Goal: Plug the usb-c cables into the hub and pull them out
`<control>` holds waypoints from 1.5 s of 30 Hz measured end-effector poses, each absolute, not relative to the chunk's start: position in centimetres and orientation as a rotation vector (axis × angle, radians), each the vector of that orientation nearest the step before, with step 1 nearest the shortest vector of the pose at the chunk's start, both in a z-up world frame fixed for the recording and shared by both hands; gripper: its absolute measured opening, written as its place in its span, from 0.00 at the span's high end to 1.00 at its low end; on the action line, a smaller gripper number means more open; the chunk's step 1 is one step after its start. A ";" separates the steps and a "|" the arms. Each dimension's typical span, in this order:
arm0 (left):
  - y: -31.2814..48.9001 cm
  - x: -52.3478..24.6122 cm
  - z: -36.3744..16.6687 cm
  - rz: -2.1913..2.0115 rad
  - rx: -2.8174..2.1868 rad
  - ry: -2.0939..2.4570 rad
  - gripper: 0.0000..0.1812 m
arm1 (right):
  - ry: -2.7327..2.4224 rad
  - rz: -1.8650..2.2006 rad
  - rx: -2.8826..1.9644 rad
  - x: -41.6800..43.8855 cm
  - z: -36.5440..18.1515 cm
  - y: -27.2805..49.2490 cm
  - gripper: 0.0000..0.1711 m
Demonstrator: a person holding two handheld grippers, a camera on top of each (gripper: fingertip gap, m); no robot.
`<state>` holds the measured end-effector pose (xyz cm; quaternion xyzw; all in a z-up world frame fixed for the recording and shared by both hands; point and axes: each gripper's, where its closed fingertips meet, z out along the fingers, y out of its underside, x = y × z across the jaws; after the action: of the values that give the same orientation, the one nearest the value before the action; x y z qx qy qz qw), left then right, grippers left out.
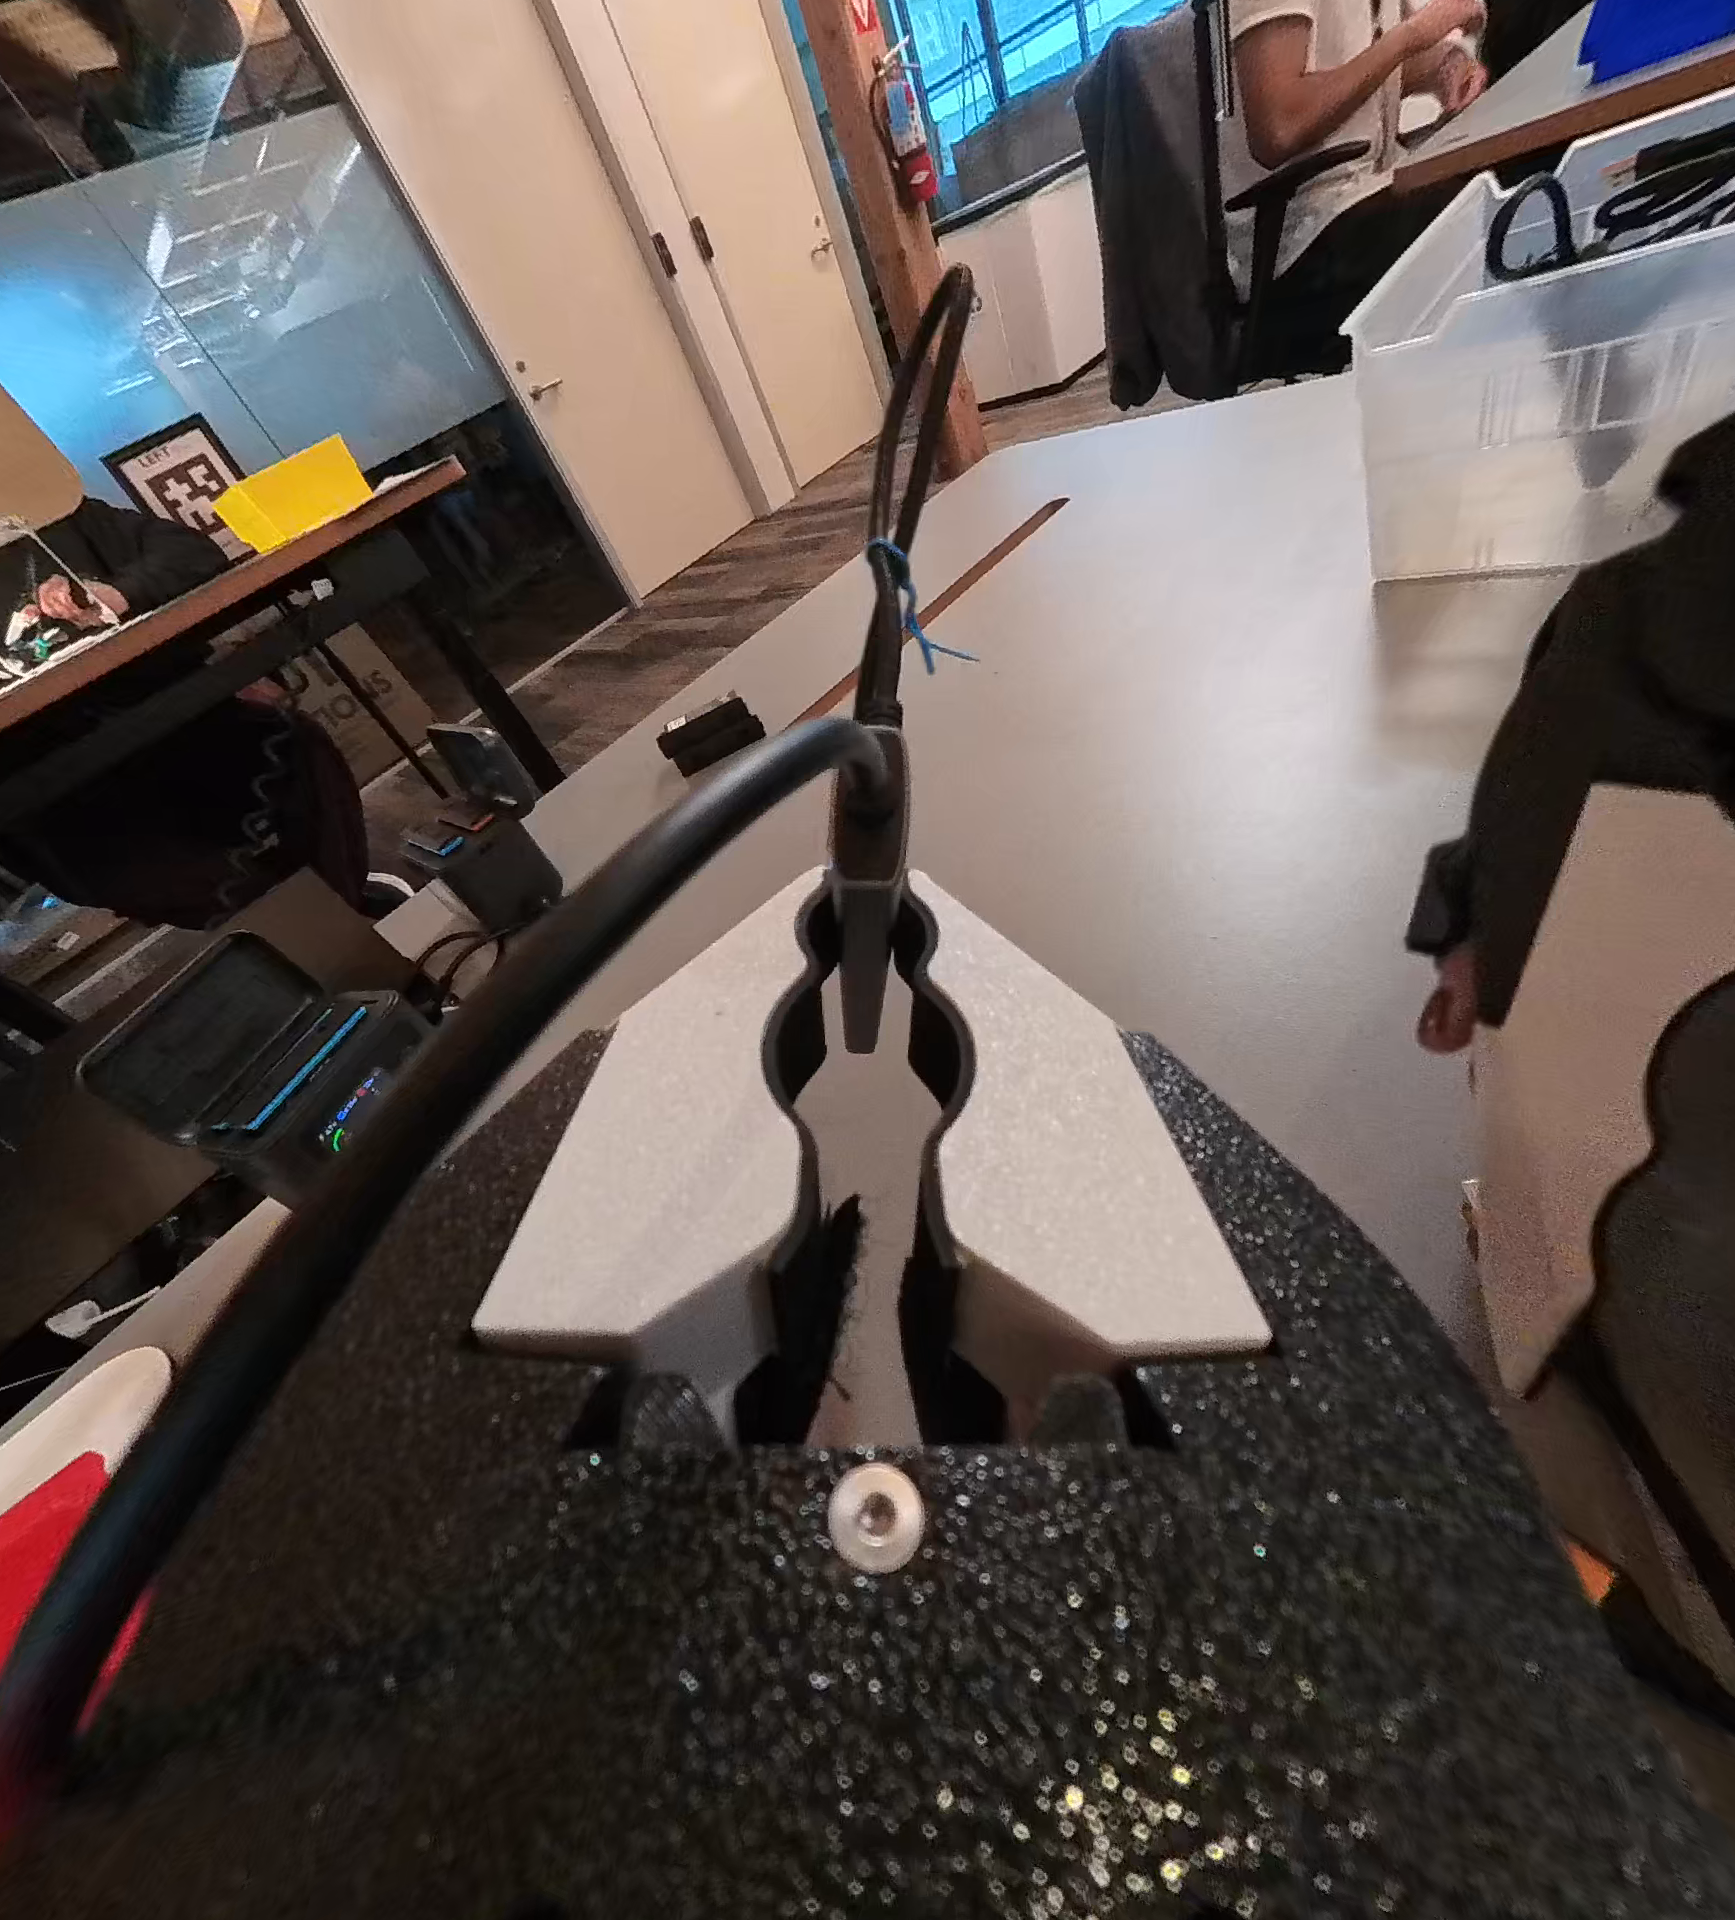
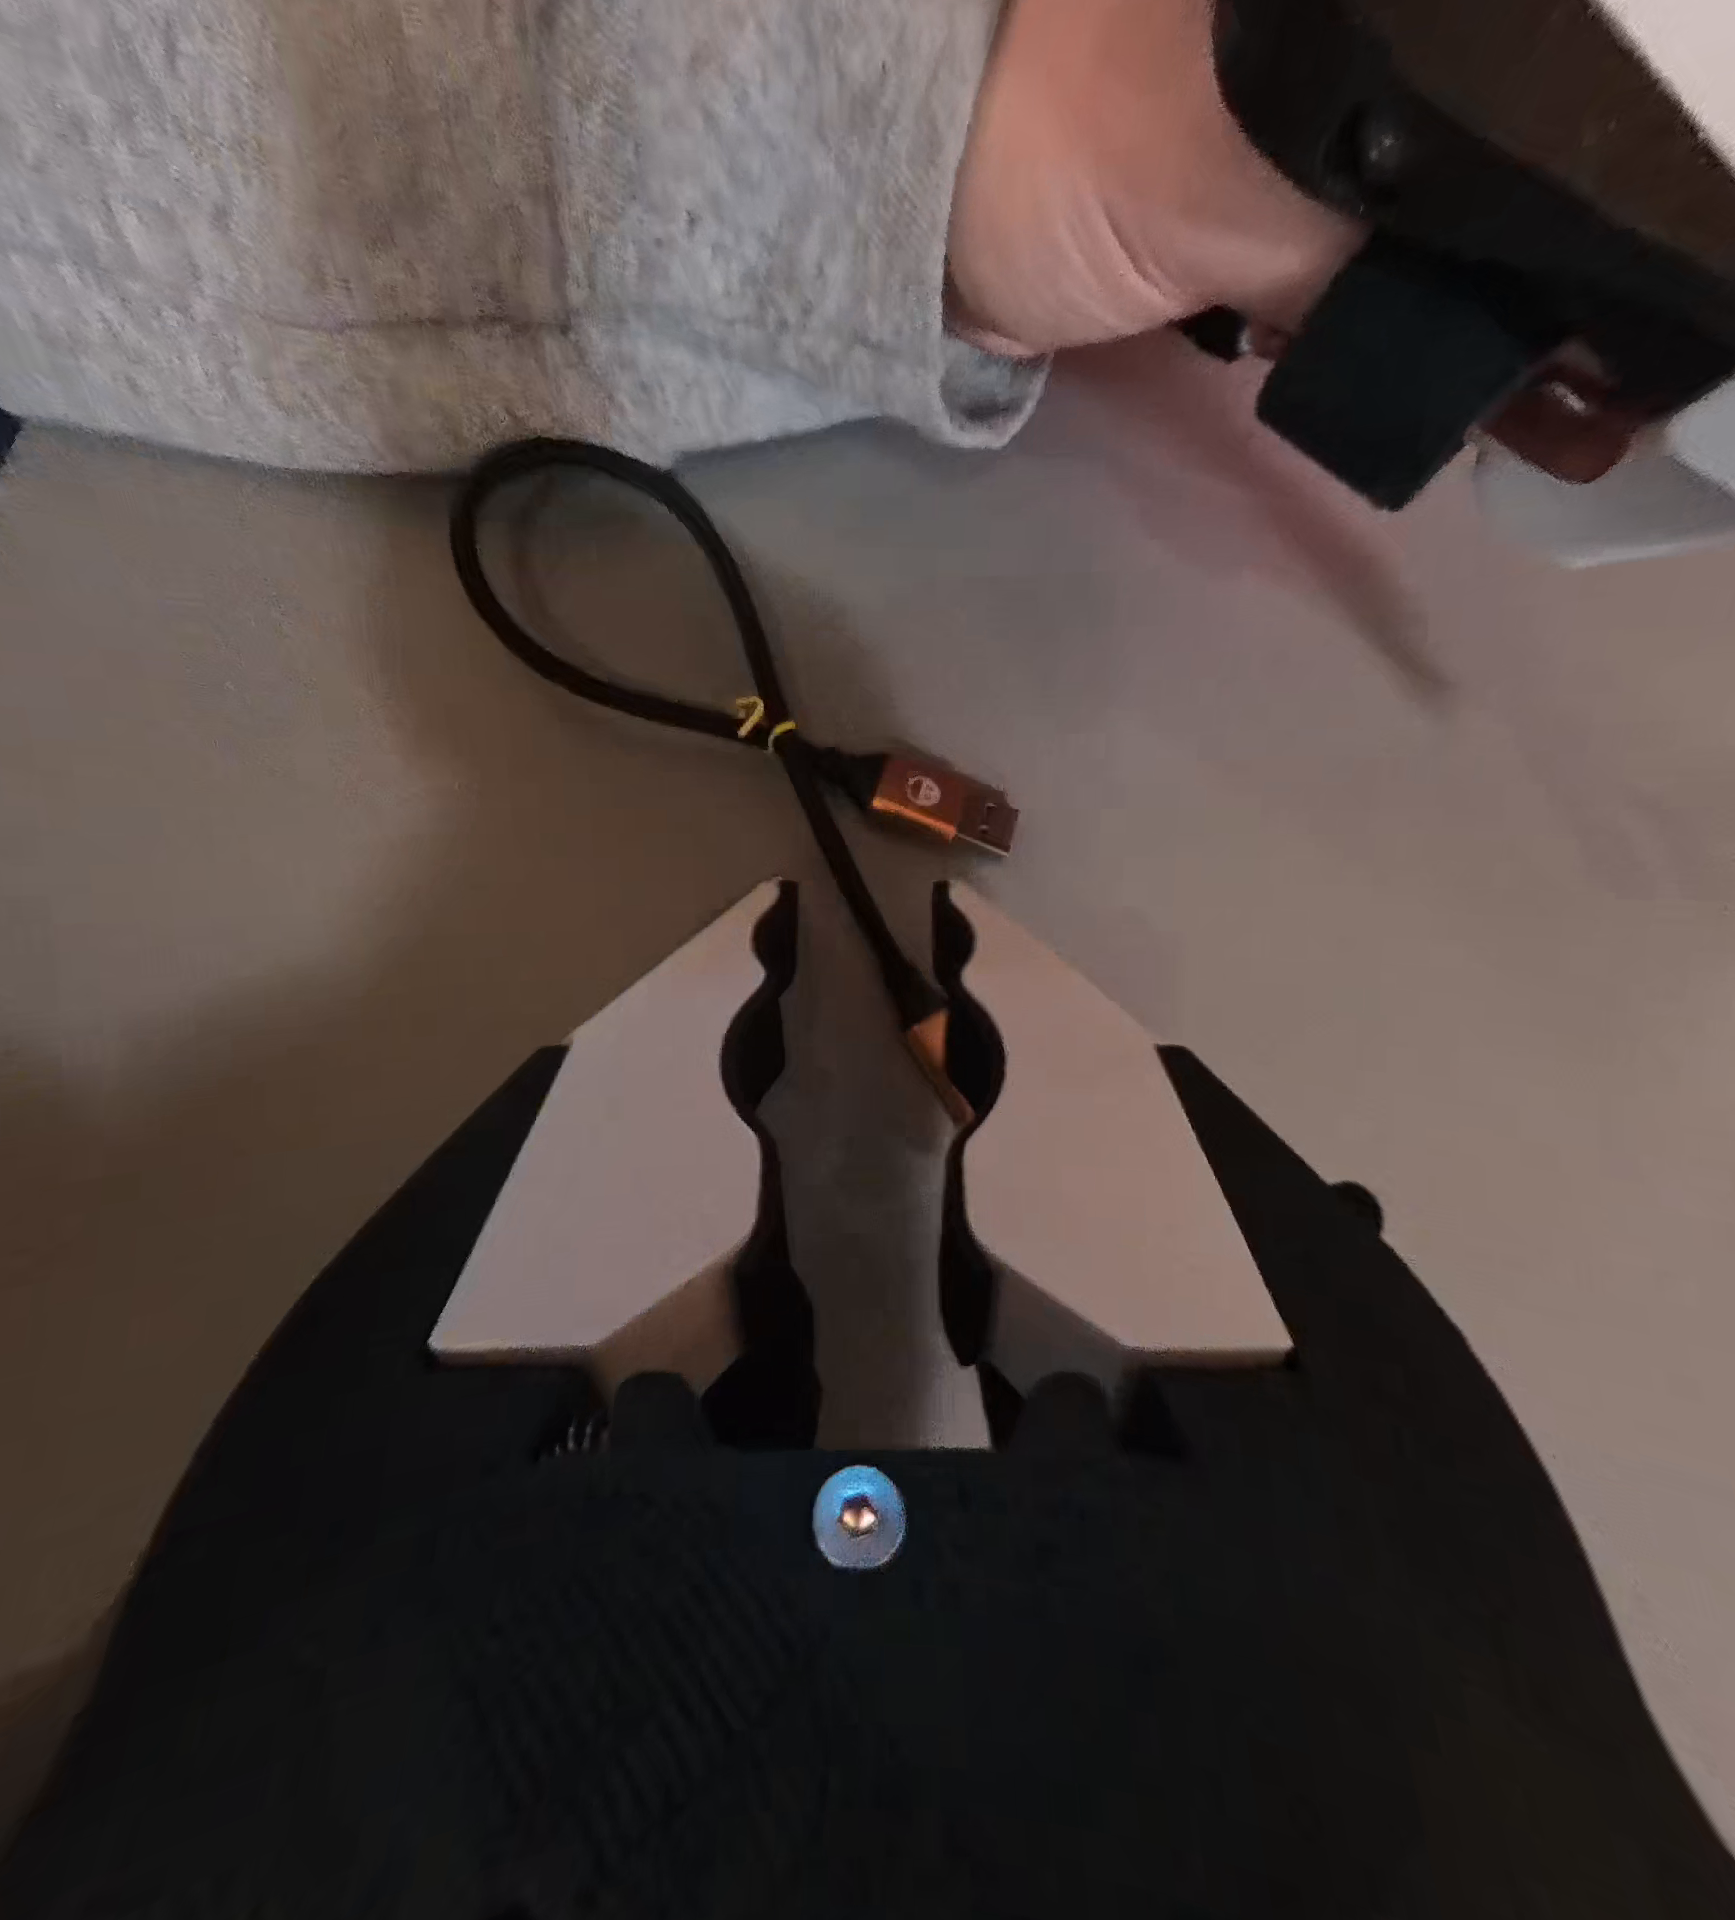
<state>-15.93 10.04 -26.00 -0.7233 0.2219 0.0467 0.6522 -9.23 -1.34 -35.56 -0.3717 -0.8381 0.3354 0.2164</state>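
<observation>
In the left wrist view my left gripper [image 1: 864, 896] is shut on a thin grey hub [image 1: 863, 977], held edge-on and upright above the table. A black usb-c cable with a blue tie [image 1: 892, 582] is plugged into the hub's far end and loops upward. The hub's own thick black lead [image 1: 530, 977] curves off to the left. In the right wrist view my right gripper [image 2: 863, 896] is open, low over the table. A black braided cable with a yellow tie [image 2: 624, 665] lies there. Its copper usb-c plug [image 2: 938, 1051] sits between the fingers, by the right one. Its larger copper plug [image 2: 946, 816] lies beyond the tips.
The grey table [image 1: 1206, 675] holds a clear plastic bin of cables [image 1: 1569, 416] at the far right and small black boxes [image 1: 712, 732] near its left edge. A dark sleeve and hand [image 1: 1569, 779] hang at the right. A grey-sleeved arm [image 2: 427, 208] is close behind the braided cable. My hands' fingertips stand some 15 cm from each other.
</observation>
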 end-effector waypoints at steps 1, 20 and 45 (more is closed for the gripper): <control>10.0 -16.0 -26.0 0.103 -1.642 0.499 0.96 | -2.347 0.919 -1.045 -9.4 -35.9 -1.4 0.94; 9.8 -16.4 -25.7 0.080 -1.644 0.474 0.96 | -1.946 0.883 -1.666 -3.9 -34.7 9.9 0.76; 9.6 -18.0 -25.5 0.096 -1.636 0.437 0.96 | -1.909 0.936 -1.709 -13.7 -34.5 4.7 0.86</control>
<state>-17.98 9.62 -25.46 -0.7235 0.1932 0.0423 0.6614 -13.73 4.74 -34.47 -0.6132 -0.6849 0.3358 0.2054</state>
